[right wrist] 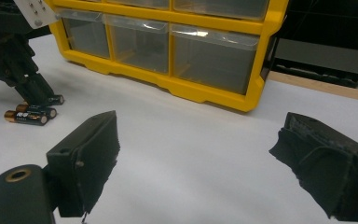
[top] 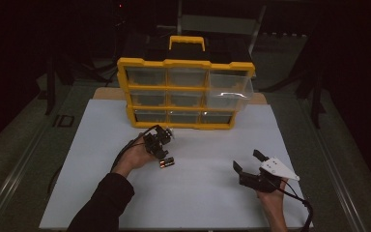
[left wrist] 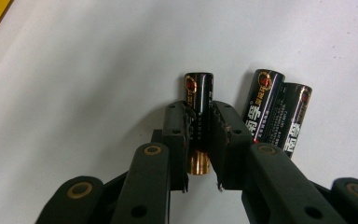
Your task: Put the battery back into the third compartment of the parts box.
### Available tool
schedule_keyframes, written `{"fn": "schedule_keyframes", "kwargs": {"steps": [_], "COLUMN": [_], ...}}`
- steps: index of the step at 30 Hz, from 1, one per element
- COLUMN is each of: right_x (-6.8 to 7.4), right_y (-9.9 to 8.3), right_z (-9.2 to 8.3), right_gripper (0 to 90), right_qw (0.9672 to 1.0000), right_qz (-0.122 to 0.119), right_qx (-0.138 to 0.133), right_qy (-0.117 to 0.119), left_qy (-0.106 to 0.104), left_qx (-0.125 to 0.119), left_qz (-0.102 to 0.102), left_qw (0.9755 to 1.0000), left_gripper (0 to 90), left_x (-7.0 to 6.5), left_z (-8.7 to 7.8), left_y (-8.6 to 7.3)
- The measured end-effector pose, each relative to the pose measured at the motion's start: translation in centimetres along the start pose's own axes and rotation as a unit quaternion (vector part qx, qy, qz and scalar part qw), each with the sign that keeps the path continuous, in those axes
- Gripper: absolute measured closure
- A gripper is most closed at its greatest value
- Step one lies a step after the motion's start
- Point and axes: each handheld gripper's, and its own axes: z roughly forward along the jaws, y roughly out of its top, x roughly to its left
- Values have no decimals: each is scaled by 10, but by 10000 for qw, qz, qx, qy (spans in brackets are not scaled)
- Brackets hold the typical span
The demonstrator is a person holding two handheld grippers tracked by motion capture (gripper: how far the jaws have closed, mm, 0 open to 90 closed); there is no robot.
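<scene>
Left gripper point(left wrist: 199, 140) clamped on one battery point(left wrist: 198, 100) lying on the white table point(left wrist: 74, 93), two more batteries point(left wrist: 275, 112) just beside, right gripper point(right wrist: 196, 163) wide apart, holding nothing, yellow drawer cabinet point(top: 186, 92) behind

I see black batteries point(left wrist: 198, 100) with copper ends, a yellow organizer point(top: 185, 92) with clear drawers, a white surface point(top: 198, 193).
</scene>
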Motion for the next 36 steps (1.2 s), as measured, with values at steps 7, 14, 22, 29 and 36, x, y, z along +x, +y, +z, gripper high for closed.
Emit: {"fn": "schedule_keyframes", "kwargs": {"steps": [7, 14, 22, 29, 36], "right_x": [0, 0, 0, 0, 0], "right_y": [0, 0, -1, -1, -1], "right_z": [0, 0, -1, -1, -1], "right_gripper": [117, 117, 115, 115, 115], "right_qw": [10000, 10000, 10000, 10000, 10000], "right_qz": [-14, -35, -45, -44, -34], "right_qx": [-4, -18, -15, -29, -71], "right_qy": [17, 34, 26, 35, 34], "left_qy": [-12, -40, -4, 82, 168], "left_qx": [-41, -97, -228, -412, -666], "left_qz": [95, 81, 98, 76, 92], "left_qw": [9999, 9999, 9997, 9991, 9976], "left_gripper": [777, 777, 777, 777, 777], "left_x": [0, -2, -2, 0, -4], "left_z": [-1, -2, -10, -24, -45], "left_y": [-1, -1, -2, -3, -1]}}
